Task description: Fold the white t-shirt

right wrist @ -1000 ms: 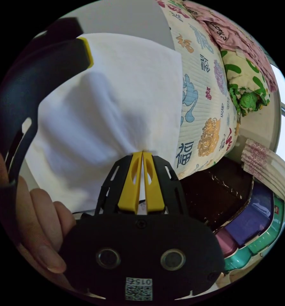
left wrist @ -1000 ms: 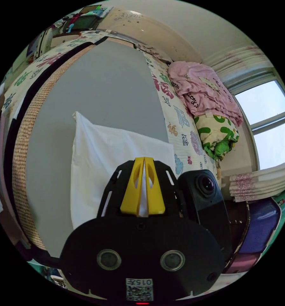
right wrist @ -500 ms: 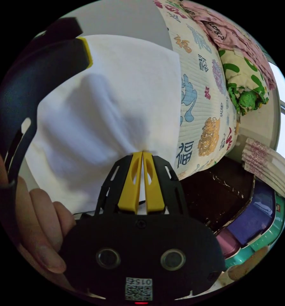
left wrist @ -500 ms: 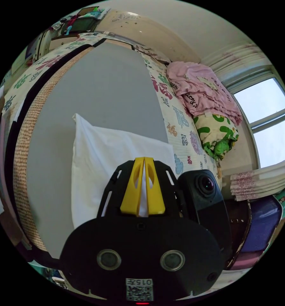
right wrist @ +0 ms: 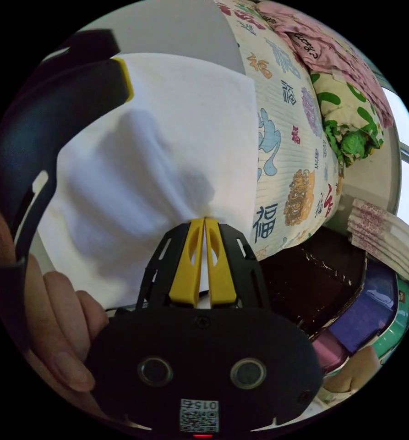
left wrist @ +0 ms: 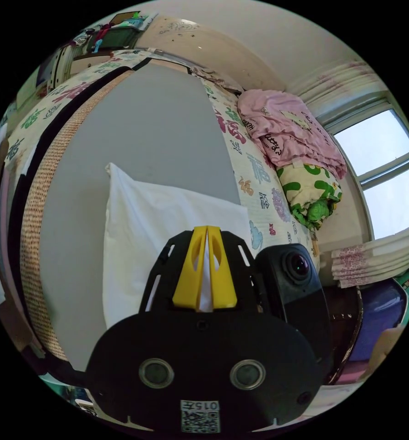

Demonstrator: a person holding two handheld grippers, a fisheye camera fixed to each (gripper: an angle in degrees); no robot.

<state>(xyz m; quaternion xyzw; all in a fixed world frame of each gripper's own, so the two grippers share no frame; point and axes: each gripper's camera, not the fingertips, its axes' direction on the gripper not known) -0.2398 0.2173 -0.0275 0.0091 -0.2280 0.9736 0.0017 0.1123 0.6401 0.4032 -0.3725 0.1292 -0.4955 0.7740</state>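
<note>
Nearest, in the left gripper view, the left gripper (left wrist: 207,231) has its yellow jaws pinched together on white fabric, a strip of cloth showing between them. In the right gripper view the right gripper (right wrist: 204,223) is likewise clamped on a bunched edge of the white t-shirt (right wrist: 167,151), cloth visible in the slit. A hand (right wrist: 53,316) wraps the other tool's handle at the lower left of that view, and the left gripper's yellow tip sits at the shirt's upper corner. The two grips are close side by side, probably holding one edge taut so the fold stays even.

The shirt lies as a partly folded rectangle on the grey sheet (left wrist: 135,133), its far part flat and its near edge raised in the jaws. Likely mid-fold: edge lifted, ready to carry over.

Beyond, a patterned quilt (left wrist: 254,183) runs along the sheet's side, with a pink garment (left wrist: 286,133) and a green-print bundle (left wrist: 312,192) piled on it, kept off the working area. Farthest, a window (left wrist: 383,174).
</note>
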